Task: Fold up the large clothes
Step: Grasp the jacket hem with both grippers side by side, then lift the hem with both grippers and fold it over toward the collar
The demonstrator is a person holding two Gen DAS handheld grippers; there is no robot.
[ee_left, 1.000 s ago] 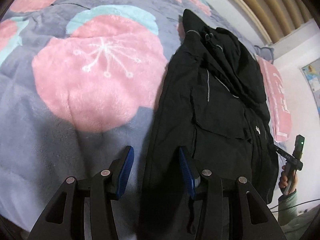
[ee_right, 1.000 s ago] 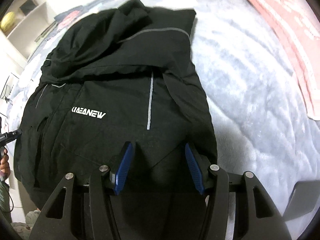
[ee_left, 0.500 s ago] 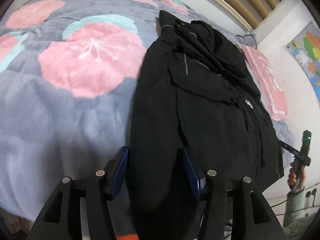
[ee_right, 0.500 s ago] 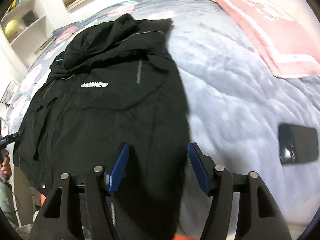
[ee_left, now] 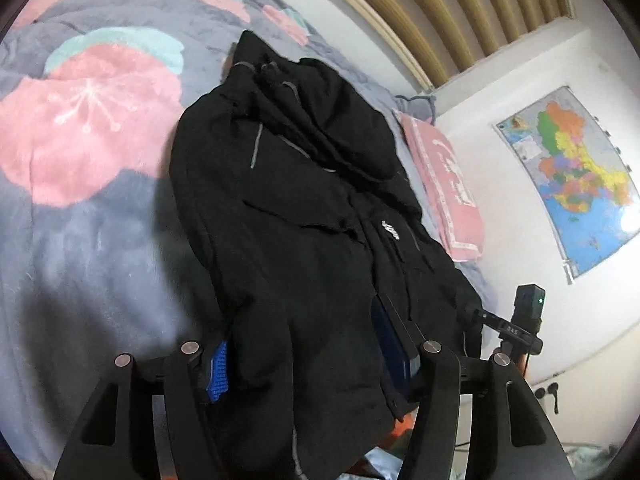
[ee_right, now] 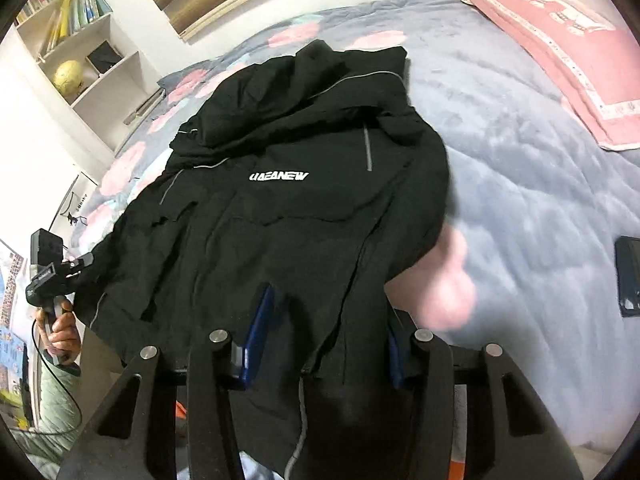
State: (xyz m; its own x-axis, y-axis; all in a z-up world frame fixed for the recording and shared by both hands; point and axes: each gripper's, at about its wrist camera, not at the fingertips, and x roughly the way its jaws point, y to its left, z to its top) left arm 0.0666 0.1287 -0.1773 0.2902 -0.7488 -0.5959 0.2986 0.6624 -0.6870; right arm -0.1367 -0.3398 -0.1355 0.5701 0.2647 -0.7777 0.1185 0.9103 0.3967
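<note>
A black hooded jacket [ee_left: 304, 208] lies front up on the bed, with white lettering on its chest [ee_right: 278, 177]. Its hem hangs off the near edge of the bed. My left gripper [ee_left: 304, 354] straddles one side of the hem; its jaws are opening, and fabric bulges loosely between the blue pads [ee_left: 218, 368]. My right gripper [ee_right: 326, 332] is at the other side of the hem. Its jaws are closing, and the cloth bunches into folds between them and drapes over the right finger.
The grey blanket [ee_left: 80, 240] with pink flowers covers the bed. A pink pillow [ee_right: 560, 40] lies at the head end and a dark phone [ee_right: 628, 276] on the blanket to the right. A bookshelf [ee_right: 80, 60] and a wall map [ee_left: 576, 176] flank the bed.
Both grippers have drawn back from the jacket's body to its hem. The left jaws stand wider. The right jaws widened, then narrowed on the cloth, and a pink flower now shows beside the jacket's edge.
</note>
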